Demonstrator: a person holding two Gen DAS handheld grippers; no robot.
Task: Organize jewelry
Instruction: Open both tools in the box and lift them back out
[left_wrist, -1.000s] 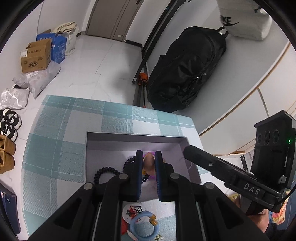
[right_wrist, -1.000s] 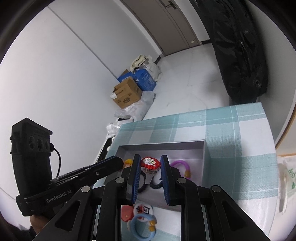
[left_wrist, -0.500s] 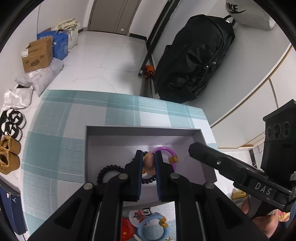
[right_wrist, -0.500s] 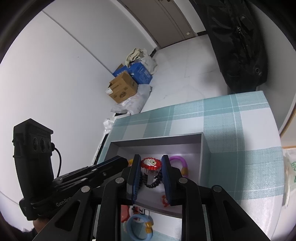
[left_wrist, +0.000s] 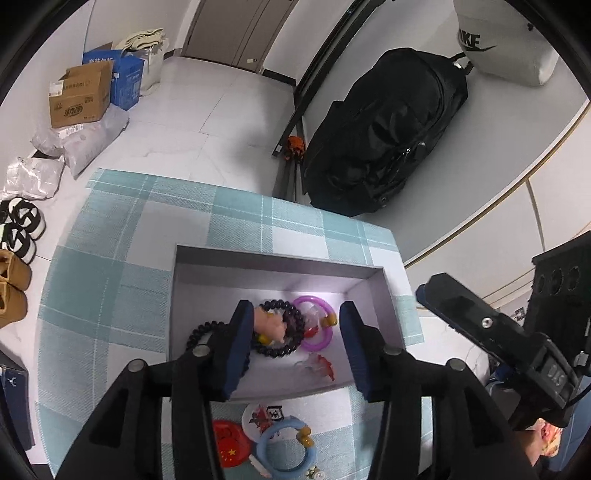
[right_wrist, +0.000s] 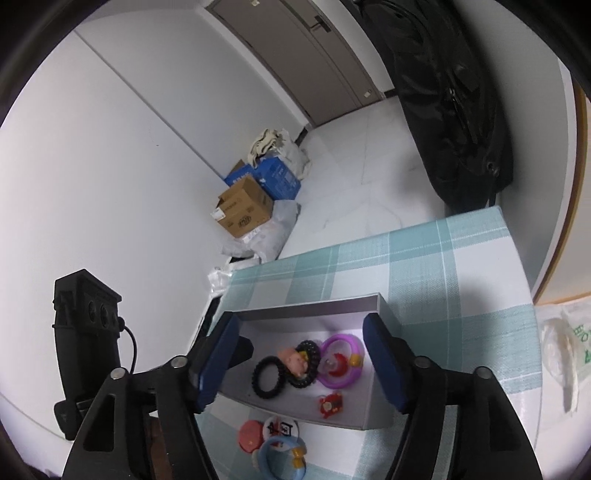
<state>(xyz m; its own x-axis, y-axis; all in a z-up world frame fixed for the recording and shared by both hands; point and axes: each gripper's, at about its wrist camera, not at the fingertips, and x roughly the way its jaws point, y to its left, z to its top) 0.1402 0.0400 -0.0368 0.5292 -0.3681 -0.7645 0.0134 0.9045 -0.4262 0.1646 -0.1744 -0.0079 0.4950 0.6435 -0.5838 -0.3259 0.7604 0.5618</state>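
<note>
Teal-and-white checked cloth (left_wrist: 110, 280) covered the table, its near part carrying loose pieces: a light-blue plastic ring with yellow beads (left_wrist: 286, 452), a red round badge (left_wrist: 229, 448) and a white round badge with red print (left_wrist: 264, 413), all lying just outside the near wall of the shallow grey open box (left_wrist: 273, 260). The left gripper (left_wrist: 295, 341) stood with jaws spread, having just been opening; the pink pig charm (left_wrist: 271, 326) lay loose on the box floor close to its left pad, touching the black bead bracelet (left_wrist: 286, 345). The right gripper (right_wrist: 301, 360) also stood wide apart, jaws just opened, nothing pinched between them. Inside the box lay a ribbed black hair ring (right_wrist: 267, 376) to the left, a purple plastic ring with yellow beads (right_wrist: 341, 360) to the right, and a small red figure charm (right_wrist: 330, 404) nearest the front wall. The box's back half was bare floor. Beyond its far wall the cloth ran free to the table edge. Past that, white tiled floor (left_wrist: 207, 122), a brown cardboard carton (left_wrist: 79, 98) and a large black bag (left_wrist: 384, 140).
</note>
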